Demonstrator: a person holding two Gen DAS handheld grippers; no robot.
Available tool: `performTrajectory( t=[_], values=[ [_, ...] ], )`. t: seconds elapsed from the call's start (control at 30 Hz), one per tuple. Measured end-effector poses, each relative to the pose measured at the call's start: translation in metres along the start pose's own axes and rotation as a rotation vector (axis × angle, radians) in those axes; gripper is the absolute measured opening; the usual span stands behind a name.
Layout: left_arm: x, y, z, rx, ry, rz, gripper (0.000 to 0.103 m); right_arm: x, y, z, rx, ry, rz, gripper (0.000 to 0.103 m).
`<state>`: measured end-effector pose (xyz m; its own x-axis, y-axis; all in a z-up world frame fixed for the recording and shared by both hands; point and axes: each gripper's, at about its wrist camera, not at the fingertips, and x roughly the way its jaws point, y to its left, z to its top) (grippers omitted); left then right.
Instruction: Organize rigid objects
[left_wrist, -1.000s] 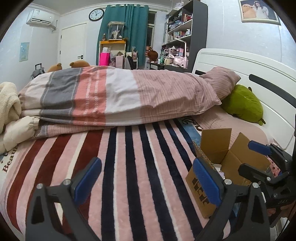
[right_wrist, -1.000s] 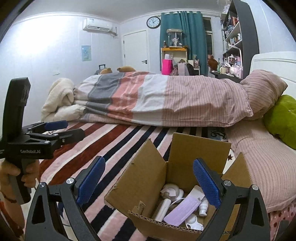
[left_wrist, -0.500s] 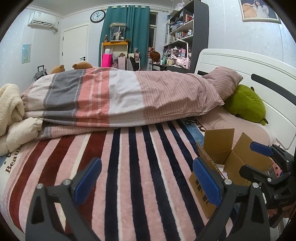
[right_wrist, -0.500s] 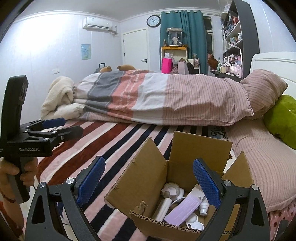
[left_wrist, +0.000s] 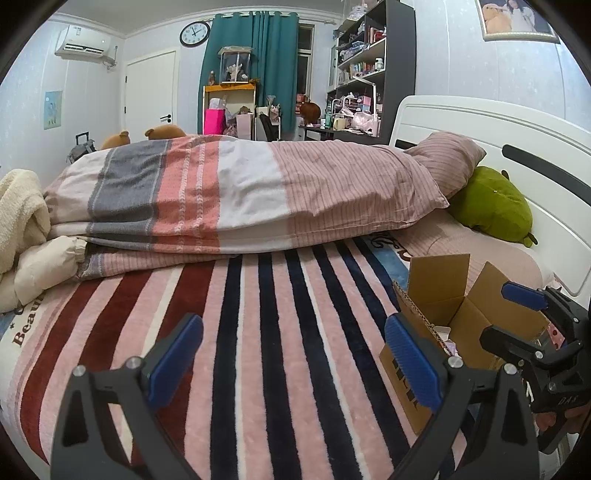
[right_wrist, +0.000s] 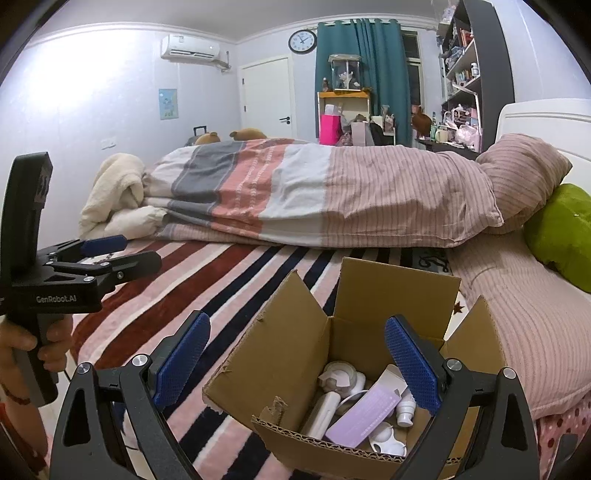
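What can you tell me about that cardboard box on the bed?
The cardboard box is plain brown corrugated card, open at the top with its flaps standing up and a torn near edge. It sits on the striped blanket near the bed's edge. Inside lie white plastic pieces and a lilac packet. The open right gripper hovers over it.

Striped blanket (left_wrist: 280, 350), folded duvet (left_wrist: 240, 199), green plush (left_wrist: 491, 206).

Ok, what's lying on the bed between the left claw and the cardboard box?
Nothing but bare striped blanket shows between the left claw and the cardboard box, per the right wrist view.
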<state>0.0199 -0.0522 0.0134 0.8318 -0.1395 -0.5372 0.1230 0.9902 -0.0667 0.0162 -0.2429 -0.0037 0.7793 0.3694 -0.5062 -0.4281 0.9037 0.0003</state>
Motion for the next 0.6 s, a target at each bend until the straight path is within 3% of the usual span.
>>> performTrajectory(
  t=[0.6],
  values=[
    [0.0006, 0.0063, 0.0004, 0.014, -0.011, 0.025, 0.098, -0.0027, -0.0029, -0.0049, 0.008, 0.003, -0.014, 0.095]
  ],
)
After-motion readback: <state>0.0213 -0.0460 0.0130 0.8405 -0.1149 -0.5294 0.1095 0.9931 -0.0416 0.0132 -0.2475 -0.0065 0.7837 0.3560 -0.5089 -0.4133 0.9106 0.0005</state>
